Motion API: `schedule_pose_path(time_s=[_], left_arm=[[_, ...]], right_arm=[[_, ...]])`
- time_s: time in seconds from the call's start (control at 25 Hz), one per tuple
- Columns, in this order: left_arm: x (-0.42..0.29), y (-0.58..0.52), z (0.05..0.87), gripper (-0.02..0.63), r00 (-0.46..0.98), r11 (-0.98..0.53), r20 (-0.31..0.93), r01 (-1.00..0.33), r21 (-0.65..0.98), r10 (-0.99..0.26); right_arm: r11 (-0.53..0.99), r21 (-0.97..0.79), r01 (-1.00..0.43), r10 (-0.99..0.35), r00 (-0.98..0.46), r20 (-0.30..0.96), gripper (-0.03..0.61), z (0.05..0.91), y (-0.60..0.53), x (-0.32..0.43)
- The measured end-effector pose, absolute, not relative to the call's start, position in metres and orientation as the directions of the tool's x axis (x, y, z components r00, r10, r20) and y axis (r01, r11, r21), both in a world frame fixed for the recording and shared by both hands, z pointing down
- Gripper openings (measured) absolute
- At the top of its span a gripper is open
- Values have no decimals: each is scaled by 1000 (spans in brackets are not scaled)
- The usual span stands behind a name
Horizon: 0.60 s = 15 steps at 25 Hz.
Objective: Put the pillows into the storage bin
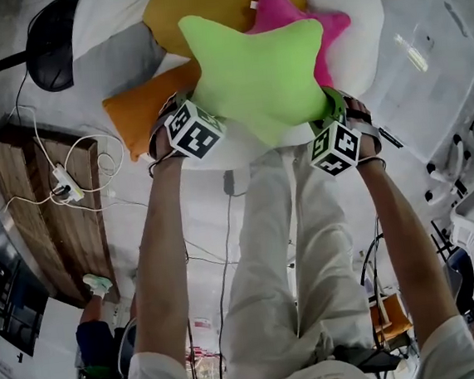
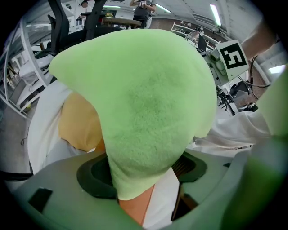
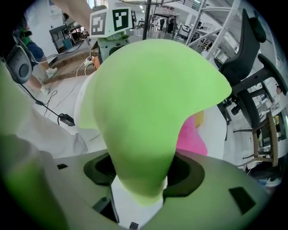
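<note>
A lime-green star pillow [image 1: 255, 74] lies on top of a pile of pillows, held by two of its arms. My left gripper [image 1: 186, 114] is shut on its lower left arm [image 2: 135, 175], which is pinched between the dark pads. My right gripper [image 1: 334, 115] is shut on its lower right arm [image 3: 141, 173] in the same way. Under it lie a yellow star pillow [image 1: 178, 15], a pink star pillow [image 1: 287, 13] and an orange pillow [image 1: 133, 111], all on a large white cushion [image 1: 358, 14]. A translucent plastic bin [image 1: 424, 50] stands to the right.
A wooden table [image 1: 48, 219] with a power strip [image 1: 65, 184] and white cable is at the left. A black round stand base [image 1: 54, 44] sits at the upper left. Office chairs [image 1: 471, 195] crowd the right edge. The person's legs [image 1: 268, 256] are below the pillows.
</note>
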<state>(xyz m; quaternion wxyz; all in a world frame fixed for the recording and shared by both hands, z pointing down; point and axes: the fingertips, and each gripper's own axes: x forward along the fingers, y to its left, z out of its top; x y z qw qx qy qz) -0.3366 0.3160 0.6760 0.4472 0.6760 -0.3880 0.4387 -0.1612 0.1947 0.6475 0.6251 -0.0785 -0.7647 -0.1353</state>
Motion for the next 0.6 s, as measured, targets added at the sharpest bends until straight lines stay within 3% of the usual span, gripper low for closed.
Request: schedule_pose_path(time_s=[0.6], left_arm=[[-351,302,626,379,283,-340,947,-915,218,-154]], right_arm=[[961,119,251,-54,-252,966,305,603,190,-169]])
